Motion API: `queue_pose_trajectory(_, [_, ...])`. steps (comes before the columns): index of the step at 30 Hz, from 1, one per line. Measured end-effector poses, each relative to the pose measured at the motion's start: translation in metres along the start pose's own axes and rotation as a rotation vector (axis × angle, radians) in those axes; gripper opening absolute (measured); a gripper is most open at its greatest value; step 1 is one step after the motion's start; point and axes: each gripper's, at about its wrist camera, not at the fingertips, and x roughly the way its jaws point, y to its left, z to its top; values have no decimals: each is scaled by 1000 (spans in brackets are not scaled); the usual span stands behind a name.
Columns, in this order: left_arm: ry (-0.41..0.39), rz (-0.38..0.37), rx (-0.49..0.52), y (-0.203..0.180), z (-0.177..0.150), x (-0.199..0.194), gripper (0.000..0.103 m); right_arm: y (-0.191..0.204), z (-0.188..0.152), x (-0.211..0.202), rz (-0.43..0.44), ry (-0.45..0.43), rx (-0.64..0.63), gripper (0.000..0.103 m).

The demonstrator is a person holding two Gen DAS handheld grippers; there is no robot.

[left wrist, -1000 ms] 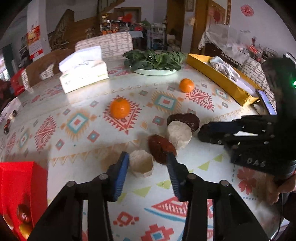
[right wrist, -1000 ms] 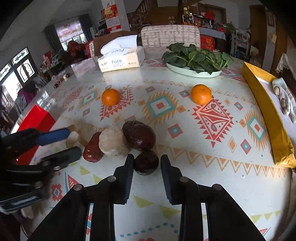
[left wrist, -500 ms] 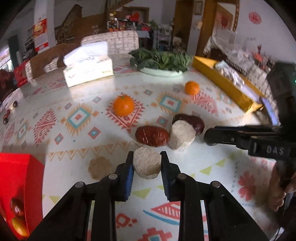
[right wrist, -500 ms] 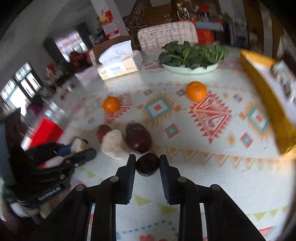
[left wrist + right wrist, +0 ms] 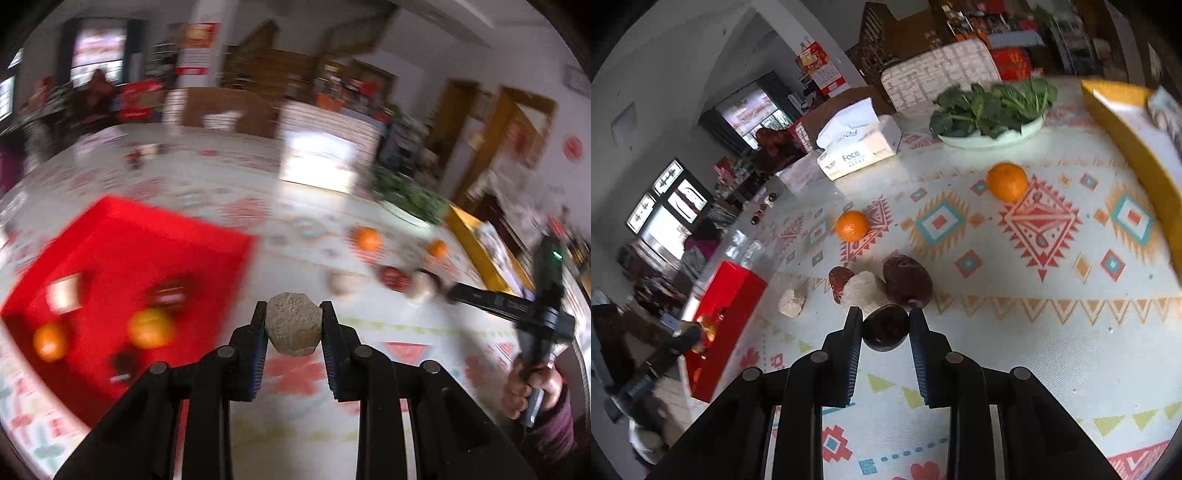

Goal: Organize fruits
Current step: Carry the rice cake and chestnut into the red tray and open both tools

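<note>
My left gripper (image 5: pixel 293 328) is shut on a beige rough fruit (image 5: pixel 293 326) and holds it above the table, right of the red bin (image 5: pixel 122 269). The bin holds oranges (image 5: pixel 149 328) and dark fruits; the view is blurred. My right gripper (image 5: pixel 885 328) is shut on a dark brown fruit (image 5: pixel 885 326), just above the table. Ahead of it lie a large dark red fruit (image 5: pixel 907 280), a whitish fruit (image 5: pixel 864 291), a small red fruit (image 5: pixel 838 277) and a beige piece (image 5: pixel 791 302). Two oranges (image 5: pixel 852 226) (image 5: pixel 1007 181) sit farther back.
A plate of green leaves (image 5: pixel 991 110), a tissue box (image 5: pixel 858 147) and a yellow tray (image 5: pixel 1126 140) stand at the back and right. The red bin also shows at the table's left edge in the right wrist view (image 5: pixel 727 302).
My left gripper closed on the beige fruit, lifted it and swung left toward the red bin. My right gripper closed on the dark brown fruit and raised it slightly.
</note>
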Motion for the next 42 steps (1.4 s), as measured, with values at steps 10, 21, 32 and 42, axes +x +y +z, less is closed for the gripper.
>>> queue_pose_trajectory(10, [1,193,-221,112,-20,-25,26,124,-3,4,65,19,-218,29])
queue_pose_trajectory(21, [16,298,-172,129,-11,-6,26,256,-30,94,133,169,-422,29])
queue_pose_trajectory(32, [-18,355,-163,138,-7,-6,26,295,-52,152,66,231,-524,29])
queue_pose_trajectory(42, [-62,385,-171,130,-4,-25,62,304,-54,144,57,193,-544,57])
